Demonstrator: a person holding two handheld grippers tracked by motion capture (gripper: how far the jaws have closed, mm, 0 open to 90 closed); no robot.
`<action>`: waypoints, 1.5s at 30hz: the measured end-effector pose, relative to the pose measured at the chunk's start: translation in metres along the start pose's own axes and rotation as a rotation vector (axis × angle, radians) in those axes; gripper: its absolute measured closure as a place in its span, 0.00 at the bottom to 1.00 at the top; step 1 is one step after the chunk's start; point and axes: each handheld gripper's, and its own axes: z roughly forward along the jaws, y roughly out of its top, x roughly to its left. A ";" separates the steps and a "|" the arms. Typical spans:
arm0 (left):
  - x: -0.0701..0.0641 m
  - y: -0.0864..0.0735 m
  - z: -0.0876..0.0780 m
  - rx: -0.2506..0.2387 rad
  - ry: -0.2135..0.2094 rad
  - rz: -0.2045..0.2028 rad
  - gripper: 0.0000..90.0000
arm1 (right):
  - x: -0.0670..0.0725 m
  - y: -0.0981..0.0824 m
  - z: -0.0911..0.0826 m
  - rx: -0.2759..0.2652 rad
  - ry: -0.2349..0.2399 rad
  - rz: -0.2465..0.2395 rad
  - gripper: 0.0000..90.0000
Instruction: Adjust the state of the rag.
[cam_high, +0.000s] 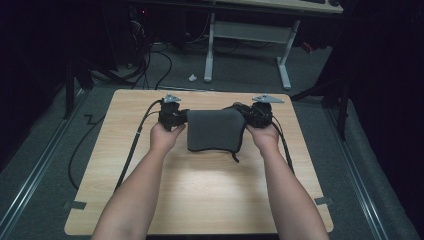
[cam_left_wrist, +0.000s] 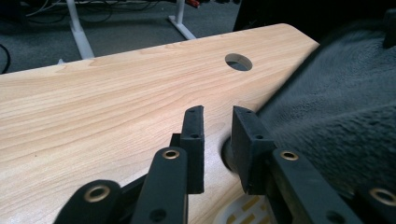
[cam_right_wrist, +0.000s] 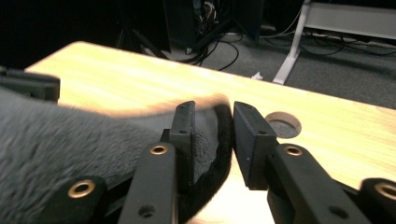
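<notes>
A person stands at a light wooden bench, forearms reaching in from below, with a handheld claw in each hand. Between the two lies a dark grey fleecy cloth, folded into a rough square near the far middle of the bench, a thin cord or strap trailing from its near right corner. The left claw sits at the cloth's left edge; its jaws stand apart with bare wood in the gap and the cloth just beside the right-hand jaw, not gripped. The right claw is at the cloth's right edge; its jaws are also apart, with the thick dark hem of the cloth lying between them but not pinched. A round hole for cables pierces the bench near its far edge. The main risk appears to be that the loose hem catches on a jaw of the right claw as it draws away, dragging the fold open or pulling the cloth askew. The trailing strap could likewise snag. If the cloth is to be regrasped, closing on a single layer would probably undo the fold.
</notes>
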 end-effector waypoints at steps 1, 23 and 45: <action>0.001 0.001 -0.001 -0.005 0.003 -0.002 0.83 | -0.001 0.001 -0.001 -0.005 0.005 0.004 0.76; 0.004 0.007 -0.031 -0.050 0.055 0.018 0.80 | -0.003 0.008 -0.020 -0.022 -0.047 -0.030 0.63; 0.006 -0.030 -0.091 -0.098 0.086 0.031 0.73 | 0.002 -0.009 -0.070 -0.068 -0.063 -0.075 0.52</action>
